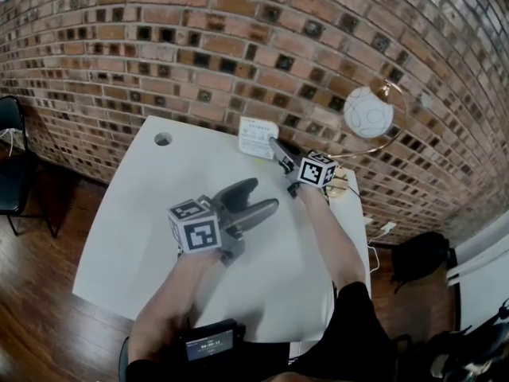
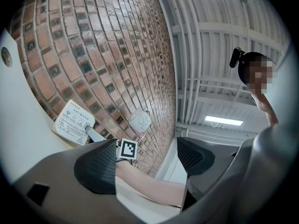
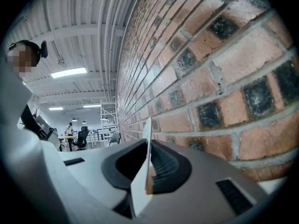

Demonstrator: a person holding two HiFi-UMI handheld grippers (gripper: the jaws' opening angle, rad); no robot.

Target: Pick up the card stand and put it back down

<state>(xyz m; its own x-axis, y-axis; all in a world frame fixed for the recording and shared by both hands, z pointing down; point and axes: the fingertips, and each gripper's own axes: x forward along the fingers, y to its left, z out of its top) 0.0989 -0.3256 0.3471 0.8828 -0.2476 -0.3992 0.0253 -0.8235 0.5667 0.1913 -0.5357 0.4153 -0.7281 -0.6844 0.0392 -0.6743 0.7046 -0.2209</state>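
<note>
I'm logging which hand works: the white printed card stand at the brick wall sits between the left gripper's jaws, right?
Wrong gripper. The white printed card stand at the brick wall sits between the jaws of the right gripper, as the right gripper view shows; the left gripper is empty, jaws apart.

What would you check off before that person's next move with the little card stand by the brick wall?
1. Card stand between the right tool's jaws: ok.
2. Right tool clamped on it: not ok, jaws look slightly apart.
3. Stand's base down on white table: cannot tell.
4. Left tool open, empty, away from stand: ok.
5. Globe lamp apart from right tool: ok.
</note>
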